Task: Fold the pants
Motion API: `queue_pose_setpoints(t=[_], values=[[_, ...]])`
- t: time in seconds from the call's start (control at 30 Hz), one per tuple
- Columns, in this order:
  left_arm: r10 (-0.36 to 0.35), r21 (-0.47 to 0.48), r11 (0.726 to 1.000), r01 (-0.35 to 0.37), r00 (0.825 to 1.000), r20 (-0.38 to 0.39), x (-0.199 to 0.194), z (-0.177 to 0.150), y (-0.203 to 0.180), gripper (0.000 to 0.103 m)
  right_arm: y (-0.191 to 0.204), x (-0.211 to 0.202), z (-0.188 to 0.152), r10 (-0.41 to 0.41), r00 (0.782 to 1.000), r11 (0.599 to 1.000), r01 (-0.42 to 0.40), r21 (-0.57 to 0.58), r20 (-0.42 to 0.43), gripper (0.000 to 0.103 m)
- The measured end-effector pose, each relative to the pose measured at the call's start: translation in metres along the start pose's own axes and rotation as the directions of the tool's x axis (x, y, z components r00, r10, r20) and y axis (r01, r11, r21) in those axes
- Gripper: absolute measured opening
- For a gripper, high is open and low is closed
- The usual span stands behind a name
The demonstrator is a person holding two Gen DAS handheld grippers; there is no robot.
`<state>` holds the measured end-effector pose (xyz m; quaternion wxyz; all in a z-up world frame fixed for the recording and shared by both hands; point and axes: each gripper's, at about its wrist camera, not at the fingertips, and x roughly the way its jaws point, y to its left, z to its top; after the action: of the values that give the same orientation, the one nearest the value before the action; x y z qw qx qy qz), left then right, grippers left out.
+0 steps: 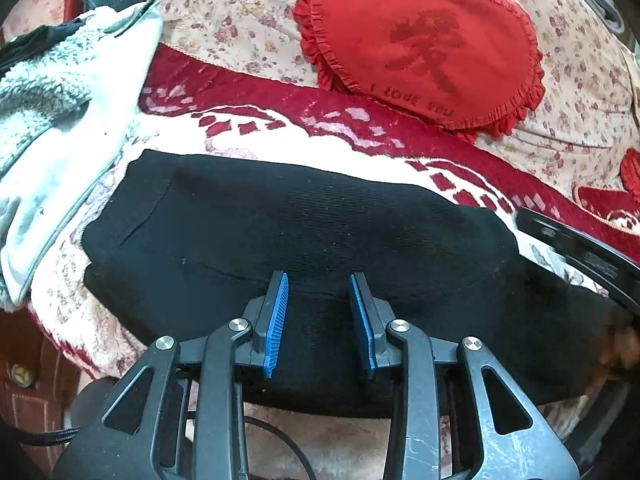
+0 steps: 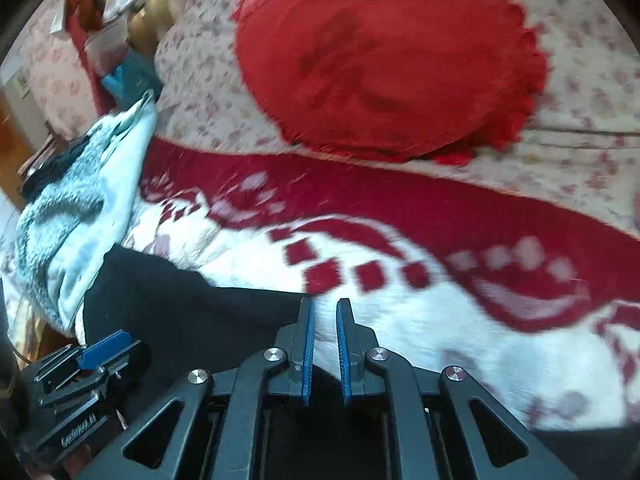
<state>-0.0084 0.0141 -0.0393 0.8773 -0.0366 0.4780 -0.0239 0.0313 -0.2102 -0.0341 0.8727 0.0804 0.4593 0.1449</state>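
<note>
The black pants lie folded in a thick stack on the red and white blanket. My left gripper is open and empty, its blue pads just over the near part of the stack. In the right wrist view the pants lie at the lower left. My right gripper hovers over the pants' right edge and the white blanket, its pads a narrow gap apart with nothing between them. The left gripper shows at the lower left of that view.
A red heart-shaped cushion lies on the floral bedding behind the pants. A pale fleece garment lies to the left, touching the pants' left end. Wooden furniture stands at the lower left.
</note>
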Motion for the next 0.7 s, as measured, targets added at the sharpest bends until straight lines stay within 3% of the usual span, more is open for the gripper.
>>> queue_pose_setpoints(t=[0.1, 0.23, 0.37, 0.47, 0.57, 0.63, 0.7], values=[[-0.003, -0.002, 1.000, 0.003, 1.000, 0.005, -0.006, -0.001, -0.004, 0.031, 0.002, -0.026, -0.012, 0.040, 0.999, 0.999, -0.040, -0.035, 0.005, 0.009], [-0.010, 0.009, 1.000, 0.010, 1.000, 0.011, -0.014, -0.008, -0.010, 0.031, 0.020, -0.044, -0.041, 0.022, 1.000, 0.991, -0.024, -0.130, -0.015, 0.011], [-0.010, 0.018, 1.000, 0.010, 1.000, 0.004, -0.016, -0.015, -0.014, 0.031, 0.017, -0.047, -0.066, 0.025, 0.999, 0.993, -0.028, -0.111, -0.026, 0.016], [-0.014, 0.019, 1.000, 0.014, 1.000, -0.008, -0.014, -0.021, -0.017, 0.031, 0.010, -0.044, -0.078, -0.008, 0.999, 0.994, 0.003, -0.109, -0.047, 0.022], [0.009, 0.042, 0.999, -0.008, 1.000, -0.011, -0.009, -0.027, -0.021, 0.031, -0.003, -0.040, -0.090, -0.066, 0.996, 0.992, 0.060, -0.115, -0.056, 0.023], [0.022, 0.057, 0.998, -0.021, 1.000, -0.013, -0.010, -0.028, -0.024, 0.031, -0.011, -0.045, -0.094, -0.059, 0.997, 0.993, 0.054, -0.102, -0.045, 0.022], [0.000, 0.053, 0.999, 0.001, 1.000, -0.021, -0.014, -0.026, -0.026, 0.031, -0.020, -0.055, -0.096, -0.088, 0.995, 0.992, 0.084, -0.096, -0.038, 0.023]])
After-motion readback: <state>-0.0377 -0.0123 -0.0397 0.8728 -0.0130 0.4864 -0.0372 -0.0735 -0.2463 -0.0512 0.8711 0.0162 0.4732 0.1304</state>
